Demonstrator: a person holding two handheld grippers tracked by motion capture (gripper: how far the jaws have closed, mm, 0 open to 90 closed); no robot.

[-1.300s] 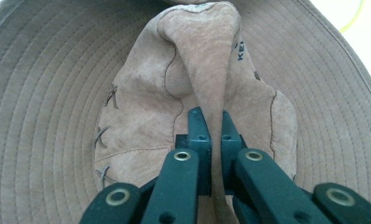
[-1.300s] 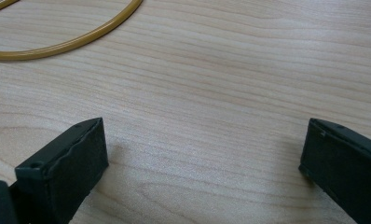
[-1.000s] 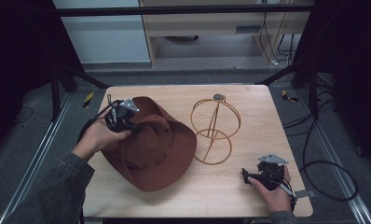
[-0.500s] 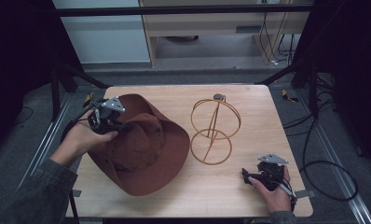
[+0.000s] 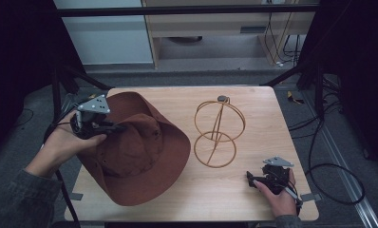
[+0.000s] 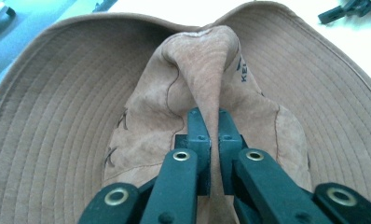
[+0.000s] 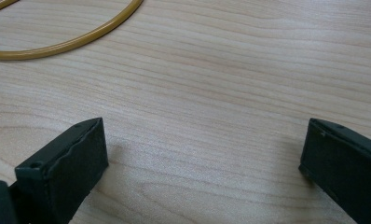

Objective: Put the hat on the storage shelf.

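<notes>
Pinching hat (image 6: 207, 70) crown — brim tilted, left gripper (image 6: 210, 135).

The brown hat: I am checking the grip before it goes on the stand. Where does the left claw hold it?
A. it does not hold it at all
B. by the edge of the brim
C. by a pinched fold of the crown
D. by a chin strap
C: in the left gripper view the left claw is shut on a raised fold of the crown of the brown hat, with the brim spread around it.

place: lab | signs: black frame (image 5: 63, 80), loose cables (image 5: 329, 156), wooden table (image 5: 253, 199)
</notes>
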